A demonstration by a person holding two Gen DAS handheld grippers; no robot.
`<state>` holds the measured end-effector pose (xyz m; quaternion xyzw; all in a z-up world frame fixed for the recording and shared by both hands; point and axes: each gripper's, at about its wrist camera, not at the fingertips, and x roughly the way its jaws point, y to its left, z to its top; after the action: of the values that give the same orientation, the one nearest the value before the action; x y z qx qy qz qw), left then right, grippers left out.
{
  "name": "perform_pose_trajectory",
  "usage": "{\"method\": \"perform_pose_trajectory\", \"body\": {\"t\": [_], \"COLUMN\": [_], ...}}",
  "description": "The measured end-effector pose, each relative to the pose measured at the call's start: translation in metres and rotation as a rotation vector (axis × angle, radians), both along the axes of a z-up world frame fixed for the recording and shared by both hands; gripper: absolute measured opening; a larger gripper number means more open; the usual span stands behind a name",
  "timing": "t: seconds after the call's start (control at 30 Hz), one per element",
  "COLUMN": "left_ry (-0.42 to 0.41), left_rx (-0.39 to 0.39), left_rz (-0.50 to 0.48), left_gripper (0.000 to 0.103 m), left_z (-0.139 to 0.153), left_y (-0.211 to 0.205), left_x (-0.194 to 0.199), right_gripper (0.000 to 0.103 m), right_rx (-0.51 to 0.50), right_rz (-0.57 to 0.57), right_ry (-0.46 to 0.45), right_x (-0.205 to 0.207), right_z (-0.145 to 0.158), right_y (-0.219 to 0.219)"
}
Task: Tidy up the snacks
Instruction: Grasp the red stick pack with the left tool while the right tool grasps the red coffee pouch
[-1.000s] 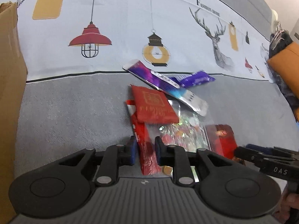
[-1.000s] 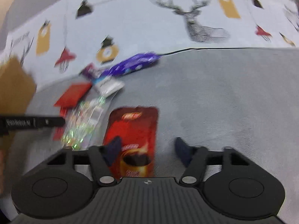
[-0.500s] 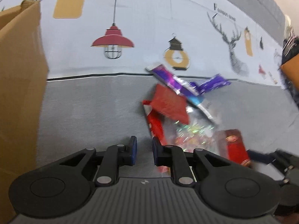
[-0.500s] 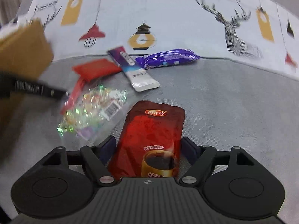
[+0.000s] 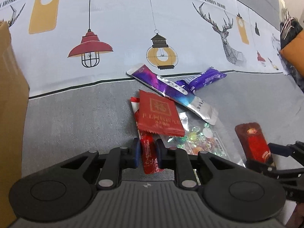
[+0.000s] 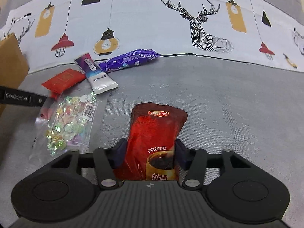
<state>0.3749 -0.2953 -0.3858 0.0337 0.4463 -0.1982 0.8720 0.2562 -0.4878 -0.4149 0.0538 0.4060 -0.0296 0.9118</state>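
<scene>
Your left gripper seemingly pinches the slim red stick lengthwise, your right gripper clamps the coffee pouch

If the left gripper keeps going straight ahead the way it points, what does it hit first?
The left gripper already has the narrow red stick packet between its fingers. Pushed on, it would likely meet the flat red sachet lying over that stick, though depth is hard to judge.
</scene>
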Motion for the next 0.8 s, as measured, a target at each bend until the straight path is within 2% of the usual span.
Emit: {"method": "perform_pose_trajectory", "body": {"t": [0.1, 0.13, 0.17, 0.27, 0.37, 0.53, 0.7, 0.8], "left_ry": [0.002, 0.005, 0.012, 0.040, 0.059, 0.044, 0.004, -0.036], "left_rx": [0.009, 0.011, 0.012, 0.011, 0.004, -0.003, 0.006, -0.002], "left_rz": [-0.017, -0.016, -0.009, -0.004, -0.013, -0.027, -0.037, -0.031], "left_gripper": [0.011, 0.011, 0.011, 0.010, 0.010, 0.010, 0.010, 0.010], "left_z": [0.001, 0.001, 0.002, 0.007, 0.013, 0.034, 0.067, 0.093], "left_y": [0.004, 0.006, 0.009, 0.020, 0.034, 0.055, 0.064, 0.075], "left_x": [-0.003, -0.006, -0.010, -0.025, -0.045, -0.082, -0.114, -0.130], "right_gripper": [0.079, 0.071, 0.055, 0.046, 0.045, 0.044, 0.044, 0.044], "right_rx": [0.020, 0.028, 0.035, 0.043, 0.026, 0.037, 0.066, 0.124], "right_rz": [0.007, 0.002, -0.012, -0.031, -0.029, -0.035, -0.022, -0.002], "right_ry": [-0.013, -0.018, -0.026, -0.030, -0.039, -0.101, -0.190, -0.245], "right_x": [0.002, 0.002, 0.002, 0.000, -0.010, -0.035, -0.065, -0.077], "right_z": [-0.003, -0.003, -0.002, 0.002, 0.008, 0.028, 0.066, 0.090], "right_y": [-0.003, -0.006, -0.009, -0.013, -0.008, 0.003, 0.031, 0.052]}}
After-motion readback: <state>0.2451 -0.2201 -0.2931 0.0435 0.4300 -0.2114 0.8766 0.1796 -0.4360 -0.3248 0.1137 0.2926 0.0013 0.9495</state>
